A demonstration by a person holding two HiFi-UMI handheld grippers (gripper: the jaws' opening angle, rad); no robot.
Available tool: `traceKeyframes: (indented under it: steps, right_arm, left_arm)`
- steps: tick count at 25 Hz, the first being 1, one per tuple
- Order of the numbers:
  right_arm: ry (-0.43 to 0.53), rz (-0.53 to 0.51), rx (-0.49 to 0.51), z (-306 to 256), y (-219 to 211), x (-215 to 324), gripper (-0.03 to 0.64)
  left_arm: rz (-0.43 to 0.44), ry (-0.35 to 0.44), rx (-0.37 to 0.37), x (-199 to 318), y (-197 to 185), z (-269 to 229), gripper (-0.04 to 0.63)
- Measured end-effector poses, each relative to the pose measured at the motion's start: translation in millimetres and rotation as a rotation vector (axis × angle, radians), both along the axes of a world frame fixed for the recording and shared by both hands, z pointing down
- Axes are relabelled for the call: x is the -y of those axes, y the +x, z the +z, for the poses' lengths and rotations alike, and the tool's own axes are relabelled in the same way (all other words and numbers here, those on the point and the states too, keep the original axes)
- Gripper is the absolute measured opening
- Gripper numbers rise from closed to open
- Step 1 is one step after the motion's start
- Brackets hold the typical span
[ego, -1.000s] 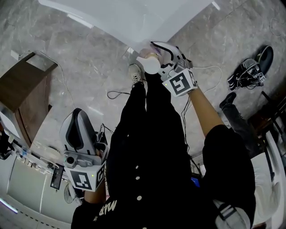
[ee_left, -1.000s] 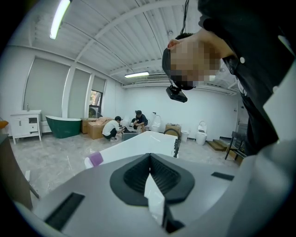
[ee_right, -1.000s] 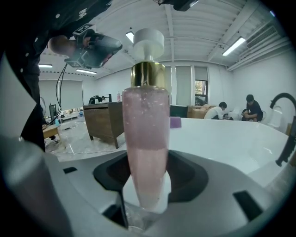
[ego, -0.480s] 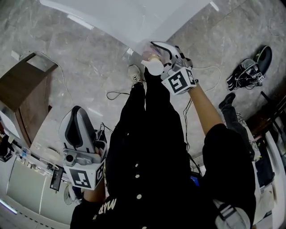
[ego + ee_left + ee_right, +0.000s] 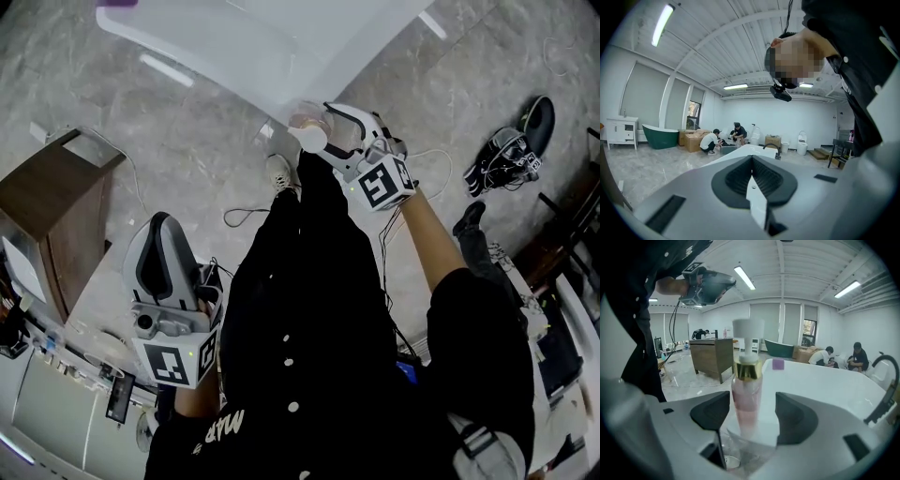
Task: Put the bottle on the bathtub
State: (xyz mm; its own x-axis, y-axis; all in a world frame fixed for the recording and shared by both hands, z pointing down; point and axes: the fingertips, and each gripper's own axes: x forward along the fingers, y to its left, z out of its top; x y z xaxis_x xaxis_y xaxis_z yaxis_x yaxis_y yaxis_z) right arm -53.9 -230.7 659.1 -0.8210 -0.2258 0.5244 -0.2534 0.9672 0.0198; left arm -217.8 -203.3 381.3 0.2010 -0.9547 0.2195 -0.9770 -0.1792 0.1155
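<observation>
White bathtub [image 5: 825,385] bears the pink bottle [image 5: 746,392] upright. Jaws of the right hand-held gripper [image 5: 753,413] have just opened and flank it, released. The left hand-held gripper [image 5: 751,180] is clenched, empty.

Head view. The person wears a black short-sleeved top [image 5: 473,319] with small white buttons [image 5: 293,407] down the front, white lettering [image 5: 221,430] at 7 o'clock, black trousers [image 5: 314,216] and a pale shoe [image 5: 279,172] at 12 o'clock. The grey-white left gripper [image 5: 161,225] and right gripper [image 5: 319,122] each bear a white cube with black square markers [image 5: 380,183].
</observation>
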Motion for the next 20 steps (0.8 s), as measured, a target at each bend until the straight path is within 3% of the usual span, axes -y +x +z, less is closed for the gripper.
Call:
traceKeyframes:
  steps: [4,8,12,14,20]
  right_arm:
    - [0.027,0.038,-0.032,-33.4,26.3,0.5,0.265]
    - [0.083,0.114,-0.006,-87.1,48.1,17.5,0.119]
    - [0.040,0.271,0.221,-170.3,54.8,28.1,0.015]
    - [0.033,0.355,0.292,-206.5,62.3,38.0,0.005]
    - [0.121,0.553,0.356,-294.3,90.9,61.3,0.005]
  left_arm:
    - [0.011,0.052,-0.004,3.4,-0.8,-24.9,0.011]
    - [0.017,0.116,-0.011,7.6,0.5,-48.2,0.011]
    - [0.013,0.132,-0.002,6.3,-3.4,-69.2,0.011]
    - [0.018,0.153,-0.006,9.1,-6.0,-77.1,0.011]
    - [0.015,0.229,0.004,10.2,-11.6,-107.1,0.011]
